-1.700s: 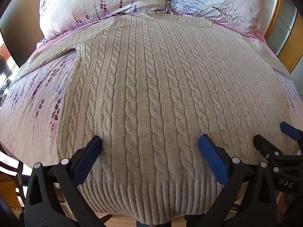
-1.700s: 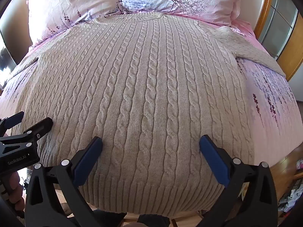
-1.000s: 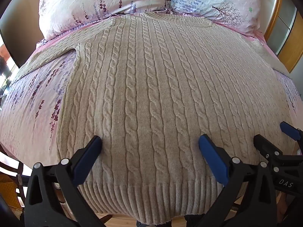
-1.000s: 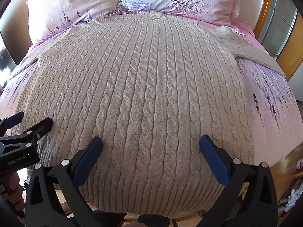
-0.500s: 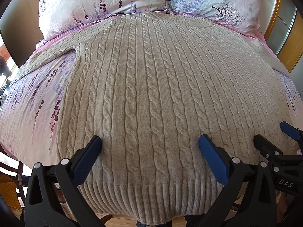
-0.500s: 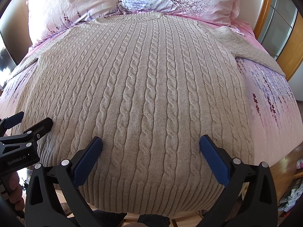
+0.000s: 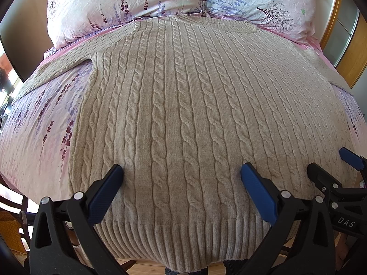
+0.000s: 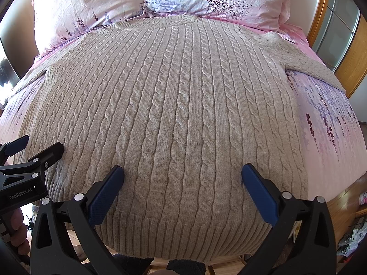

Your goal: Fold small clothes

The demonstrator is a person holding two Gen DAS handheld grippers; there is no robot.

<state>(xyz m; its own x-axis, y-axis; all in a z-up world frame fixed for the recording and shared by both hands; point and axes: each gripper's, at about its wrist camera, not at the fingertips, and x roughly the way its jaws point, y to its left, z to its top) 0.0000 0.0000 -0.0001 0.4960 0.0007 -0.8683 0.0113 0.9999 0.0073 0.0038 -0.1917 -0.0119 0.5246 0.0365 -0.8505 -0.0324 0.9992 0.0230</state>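
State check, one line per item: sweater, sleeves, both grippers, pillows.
sweater: spread flat on the bed, unfolded, hem at the near edge
left sleeve: stretched out sideways, not folded in
right sleeve: stretched out sideways, not folded in
left gripper: open, over the hem area, holding nothing
right gripper: open, over the hem area, holding nothing
pillows: two side by side beyond the collar

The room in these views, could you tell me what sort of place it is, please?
Most likely a bedroom: a beige cable-knit sweater lies flat on a bed with a floral sheet, two matching pillows at its head and a wooden frame.
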